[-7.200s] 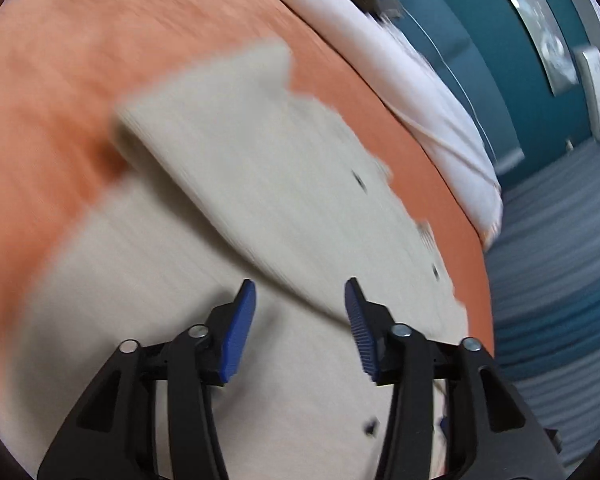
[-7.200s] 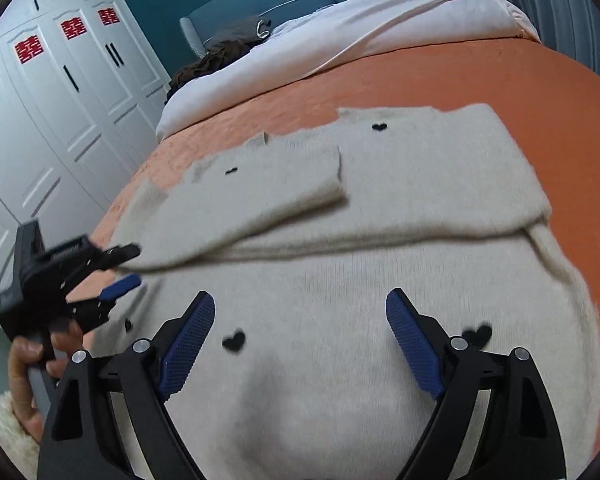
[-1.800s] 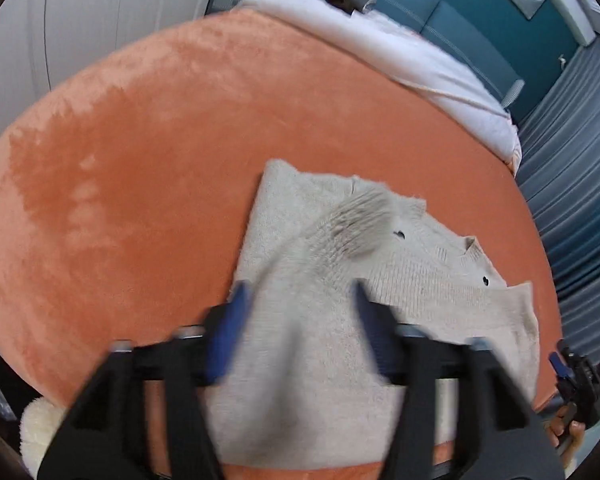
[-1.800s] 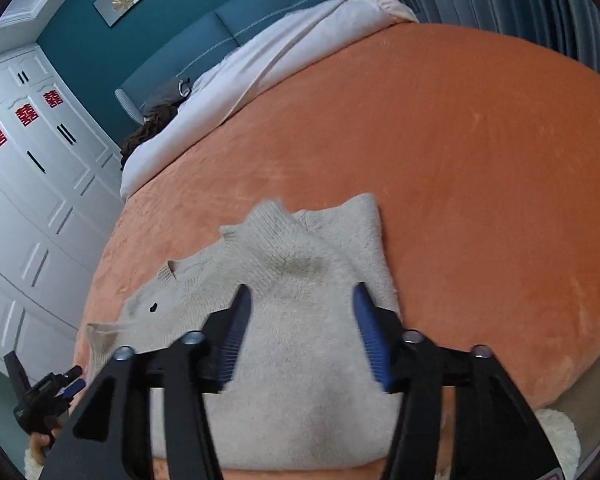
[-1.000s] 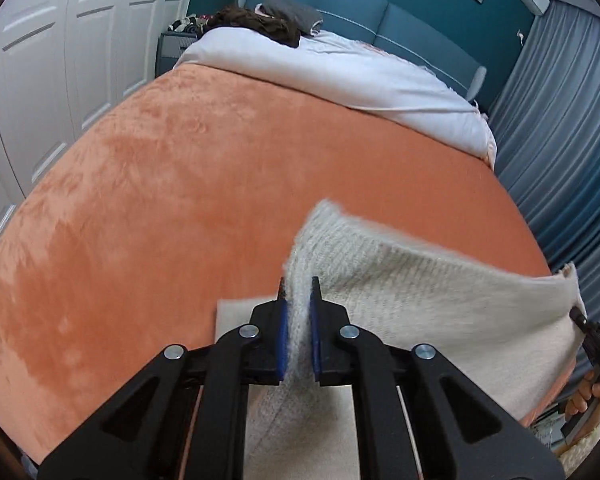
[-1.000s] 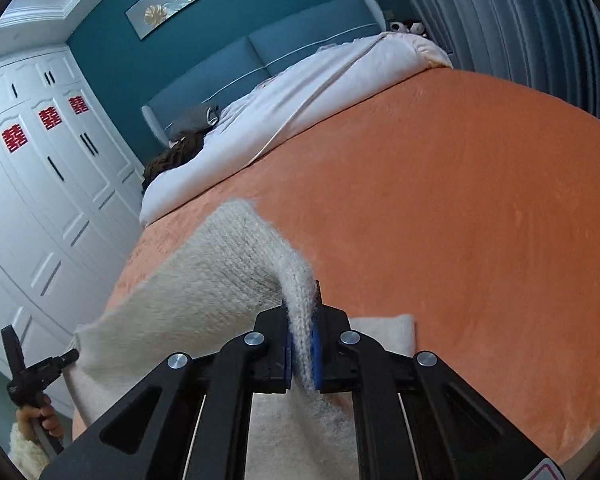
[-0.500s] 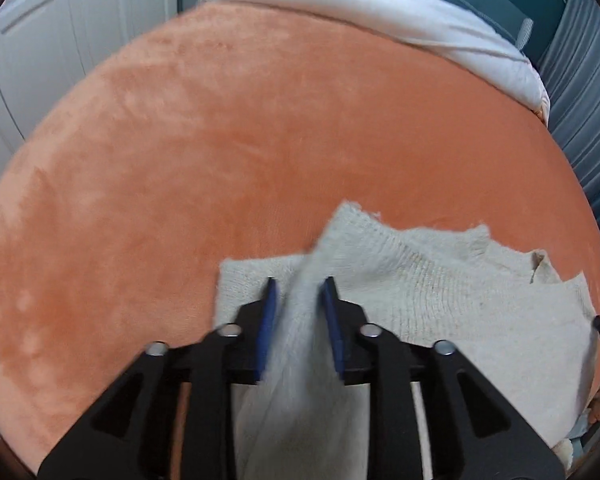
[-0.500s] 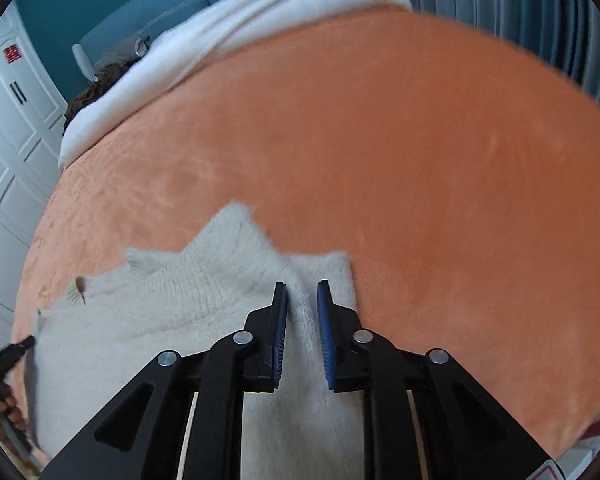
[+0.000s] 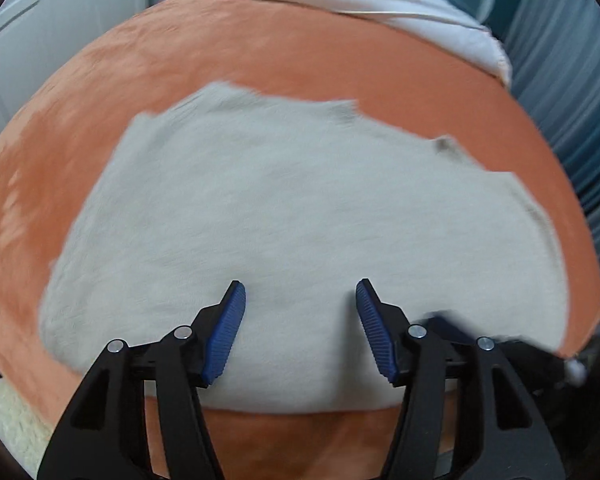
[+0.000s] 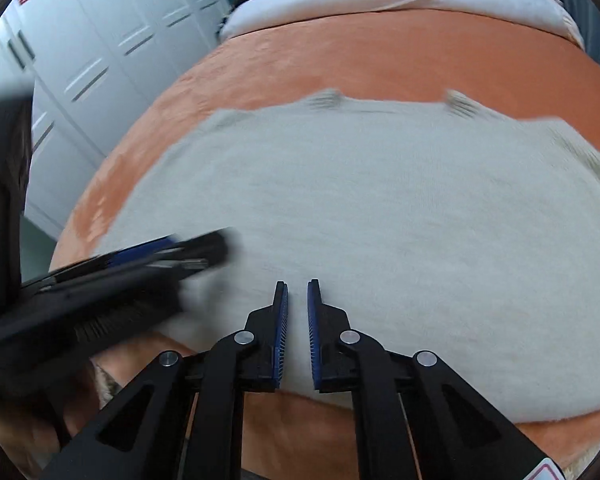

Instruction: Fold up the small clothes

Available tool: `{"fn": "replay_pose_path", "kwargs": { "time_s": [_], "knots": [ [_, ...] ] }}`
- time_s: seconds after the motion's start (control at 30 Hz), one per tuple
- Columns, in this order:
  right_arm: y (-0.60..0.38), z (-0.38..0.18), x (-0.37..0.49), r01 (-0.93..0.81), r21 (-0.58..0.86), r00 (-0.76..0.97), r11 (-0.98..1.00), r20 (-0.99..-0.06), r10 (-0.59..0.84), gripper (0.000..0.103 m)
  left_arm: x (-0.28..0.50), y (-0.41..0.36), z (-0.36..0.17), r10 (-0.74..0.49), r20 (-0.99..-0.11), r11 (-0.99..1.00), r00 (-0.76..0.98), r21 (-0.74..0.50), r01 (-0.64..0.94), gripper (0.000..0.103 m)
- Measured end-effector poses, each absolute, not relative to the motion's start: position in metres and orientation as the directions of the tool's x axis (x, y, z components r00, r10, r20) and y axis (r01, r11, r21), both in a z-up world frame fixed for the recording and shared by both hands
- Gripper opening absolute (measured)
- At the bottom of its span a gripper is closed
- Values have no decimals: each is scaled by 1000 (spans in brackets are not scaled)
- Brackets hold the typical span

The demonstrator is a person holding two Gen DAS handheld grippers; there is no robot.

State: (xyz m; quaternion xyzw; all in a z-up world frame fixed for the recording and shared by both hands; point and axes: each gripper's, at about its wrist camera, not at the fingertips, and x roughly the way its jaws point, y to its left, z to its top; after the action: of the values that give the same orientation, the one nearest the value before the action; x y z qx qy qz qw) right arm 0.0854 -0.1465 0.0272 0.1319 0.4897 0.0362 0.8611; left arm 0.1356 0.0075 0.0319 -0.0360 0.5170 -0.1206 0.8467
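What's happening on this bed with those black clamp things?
A person is folding a cream knitted sweater on an orange plush bedspread, using a handheld gripper in each hand. The sweater lies folded over near the bed's front edge. The left gripper hovers over it, its jaws opening with nothing clamped between them. The right gripper is shut just above the fabric and holds nothing.

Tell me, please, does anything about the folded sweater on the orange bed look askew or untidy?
Only mildly. The beige sweater lies flat on the orange bedspread, but its far edge is ragged: two ribbed bits poke out past the fold, and the right corner steps down unevenly. Nothing appears damaged.
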Motion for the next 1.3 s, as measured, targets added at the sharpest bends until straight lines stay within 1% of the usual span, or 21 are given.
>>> {"fn": "replay_pose_path", "kwargs": {
  "time_s": [0.07, 0.13, 0.2, 0.3, 0.37, 0.4, 0.5, 0.57, 0.63, 0.7, 0.77, 0.83, 0.87, 0.93, 1.03, 1.1, 1.17, 1.2, 1.23, 1.27, 1.3],
  "knots": [
    [-191, 29, 71, 137, 269, 529, 953, -834, 159, 0, 133, 39, 25, -195, -871, 979, 450, -148, 138, 55],
    [-251, 30, 47, 287, 200, 518, 937, -855, 24, 1, 129, 68, 23, -185, -871, 982, 455, -143, 125, 51],
    [-301, 27, 23, 409, 166, 492, 897, -868, -64, 0, 125, 94, 21, -225, -867, 974, 444, -195, 114, 44],
    [-350, 24, -14, 499, 223, 500, 837, -863, -69, 0, 122, 108, 21, -243, -866, 970, 437, -220, 103, 35],
    [-354, 32, -19, 542, 157, 476, 826, -867, -148, 1, 121, 106, 32, -261, -856, 964, 447, -253, 80, 36],
    [-353, 40, -16, 550, 134, 476, 824, -861, -178, 15, 122, 103, 40, -279, -841, 958, 464, -276, 77, 39],
    [-345, 59, 14, 484, 254, 560, 837, -825, -73, 14, 141, 75, 65, -304, -809, 952, 503, -271, 140, 44],
    [-323, 68, 48, 405, 264, 590, 875, -807, -30, 14, 160, 52, 71, -315, -808, 949, 497, -257, 183, 49],
    [-297, 61, 81, 333, 256, 585, 908, -811, 14, 14, 175, 34, 59, -296, -832, 953, 469, -226, 201, 51],
    [-279, 37, 114, 319, 206, 526, 925, -851, 9, 7, 191, 26, 26, -210, -886, 973, 413, -148, 176, 52],
    [-293, 11, 115, 355, 172, 486, 919, -874, -24, 3, 195, 44, 6, -264, -877, 963, 401, -219, 155, 52],
    [-318, 9, 100, 394, 220, 503, 892, -864, -9, 0, 197, 67, 13, -331, -857, 944, 394, -305, 128, 44],
    [-331, 10, 96, 418, 234, 500, 878, -866, -8, 0, 199, 75, 21, -321, -858, 947, 401, -302, 114, 43],
    [-352, 25, 89, 468, 206, 498, 859, -865, -64, 0, 207, 90, 44, -317, -826, 947, 465, -301, 112, 51],
    [-363, 52, 112, 479, 135, 516, 867, -843, -153, 22, 244, 101, 58, -318, -812, 944, 488, -317, 89, 67],
    [-367, 62, 135, 460, 163, 551, 873, -823, -137, 69, 275, 98, 50, -323, -825, 940, 464, -337, 56, 76],
    [-373, 57, 158, 449, 167, 571, 878, -810, -137, 73, 296, 92, 34, -320, -851, 941, 415, -338, 33, 76],
    [-374, 46, 175, 452, 134, 525, 882, -839, -142, 72, 304, 87, 24, -316, -864, 942, 391, -334, 23, 70],
    [-374, 32, 189, 454, 101, 469, 885, -872, -142, 68, 309, 82, 17, -311, -873, 945, 375, -324, 29, 60],
    [-374, 22, 197, 453, 75, 426, 888, -893, -142, 42, 310, 76, 13, -299, -883, 952, 361, -303, 46, 35],
    [-372, 19, 203, 446, 77, 420, 891, -898, -133, 13, 310, 72, 10, -290, -890, 956, 351, -287, 62, 22]
  ]
}}
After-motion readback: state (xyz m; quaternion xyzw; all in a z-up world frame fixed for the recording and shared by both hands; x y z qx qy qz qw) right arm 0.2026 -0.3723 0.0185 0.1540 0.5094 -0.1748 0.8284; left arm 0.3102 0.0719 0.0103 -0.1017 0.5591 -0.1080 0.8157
